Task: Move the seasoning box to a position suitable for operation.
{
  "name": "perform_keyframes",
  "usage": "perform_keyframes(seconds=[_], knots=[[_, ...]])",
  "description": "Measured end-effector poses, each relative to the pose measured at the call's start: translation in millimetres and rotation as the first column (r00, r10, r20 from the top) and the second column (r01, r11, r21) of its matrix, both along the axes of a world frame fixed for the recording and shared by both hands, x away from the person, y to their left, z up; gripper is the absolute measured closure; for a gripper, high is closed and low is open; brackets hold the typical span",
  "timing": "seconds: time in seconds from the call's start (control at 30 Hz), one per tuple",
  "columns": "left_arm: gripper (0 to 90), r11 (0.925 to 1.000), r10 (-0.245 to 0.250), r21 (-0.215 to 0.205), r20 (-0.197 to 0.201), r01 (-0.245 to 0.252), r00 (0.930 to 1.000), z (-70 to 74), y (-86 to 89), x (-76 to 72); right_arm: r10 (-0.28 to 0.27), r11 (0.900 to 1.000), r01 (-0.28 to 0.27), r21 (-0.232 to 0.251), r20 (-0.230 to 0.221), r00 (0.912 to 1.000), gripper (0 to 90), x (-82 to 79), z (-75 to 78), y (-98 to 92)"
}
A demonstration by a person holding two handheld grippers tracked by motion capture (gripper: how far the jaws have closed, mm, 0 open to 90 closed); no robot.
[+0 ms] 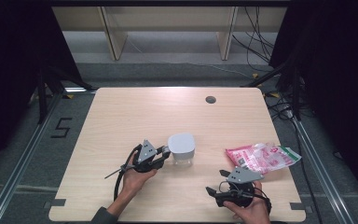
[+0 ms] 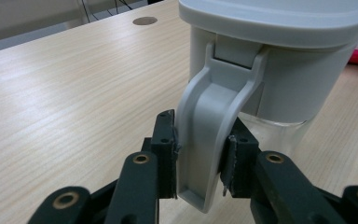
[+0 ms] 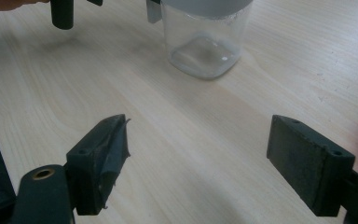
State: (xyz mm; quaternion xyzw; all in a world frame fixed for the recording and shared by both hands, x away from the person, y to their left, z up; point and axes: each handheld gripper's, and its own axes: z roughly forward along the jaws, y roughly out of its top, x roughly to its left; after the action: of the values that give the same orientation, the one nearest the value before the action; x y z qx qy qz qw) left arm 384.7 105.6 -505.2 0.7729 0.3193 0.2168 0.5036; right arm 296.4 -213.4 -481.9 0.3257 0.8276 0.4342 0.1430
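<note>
Pale wood-grain table under a fixed overhead camera, with one round cable hole near its far edge and a dark floor around it. On the table I count one clear container with a grey lid, standing upright near the middle, and one pink-and-white plastic bag lying flat toward the right edge. I hold two claws, one in each hand. My left gripper reaches level toward the container from its left side, and its two black jaws are clamped on the container's single grey latch handle, one pad pressing each side. My right gripper rests low near the front edge of the table, well apart from the container and just in front of the bag, its jaws standing wide apart with only bare wood between them.
</note>
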Motion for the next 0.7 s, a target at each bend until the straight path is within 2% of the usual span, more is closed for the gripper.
perform_keyframes(seconds=[0.2, 0.27, 0.4, 0.43, 0.47, 0.57, 0.63, 0.67, 0.7], knots=[[69.6, 0.9988, -0.048, -0.009, 0.009, 0.048, 0.9988, -1.3, -2.1, 2.4, -0.011, 1.000, 0.011, -0.002, 0.003, 0.9999, 21.3, -0.4, 0.3, -0.5], [69.5, 0.9990, -0.041, -0.020, 0.003, 0.041, 0.9992, -1.6, -2.7, 2.2, -0.010, 1.000, 0.010, -0.001, 0.000, 1.0000, 21.4, -0.4, 0.6, -0.8], [69.5, 0.9987, -0.050, -0.014, 0.008, 0.050, 0.9987, -1.5, -2.0, 3.4, -0.015, 1.000, 0.015, 0.003, 0.003, 0.9999, 21.3, -0.1, 0.2, -1.7], [69.5, 0.9985, -0.053, -0.016, 0.006, 0.053, 0.9986, -1.6, -2.2, 4.0, -0.007, 1.000, 0.007, 0.010, 0.000, 1.0000, 21.3, 0.7, -0.5, -1.8], [69.6, 0.9985, -0.053, -0.015, 0.009, 0.053, 0.9986, -1.5, -2.5, 4.6, -0.030, 0.999, 0.030, 0.015, -0.023, 0.9993, 21.3, -1.9, 0.1, -1.4], [69.6, 0.9986, -0.052, -0.010, 0.003, 0.052, 0.9986, -1.1, -2.9, 6.6, -0.024, 1.000, 0.024, 0.012, -0.003, 0.9997, 21.3, -0.2, -0.2, -3.2], [69.7, 0.9987, -0.049, -0.010, 0.003, 0.049, 0.9988, -0.9, -3.5, 7.7, -0.024, 1.000, 0.024, 0.013, -0.008, 0.9997, 21.3, 0.3, -0.8, -3.9], [69.6, 0.9987, -0.049, -0.014, 0.001, 0.049, 0.9988, -1.0, -3.5, 8.1, -0.021, 1.000, 0.022, 0.011, -0.025, 0.9995, 21.3, 0.1, -0.6, -4.6], [69.5, 0.9986, -0.051, -0.014, 0.000, 0.051, 0.9987, -1.0, -3.3, 8.3, -0.014, 1.000, 0.014, 0.011, -0.003, 0.9999, 21.4, 2.1, -1.4, -6.2]])
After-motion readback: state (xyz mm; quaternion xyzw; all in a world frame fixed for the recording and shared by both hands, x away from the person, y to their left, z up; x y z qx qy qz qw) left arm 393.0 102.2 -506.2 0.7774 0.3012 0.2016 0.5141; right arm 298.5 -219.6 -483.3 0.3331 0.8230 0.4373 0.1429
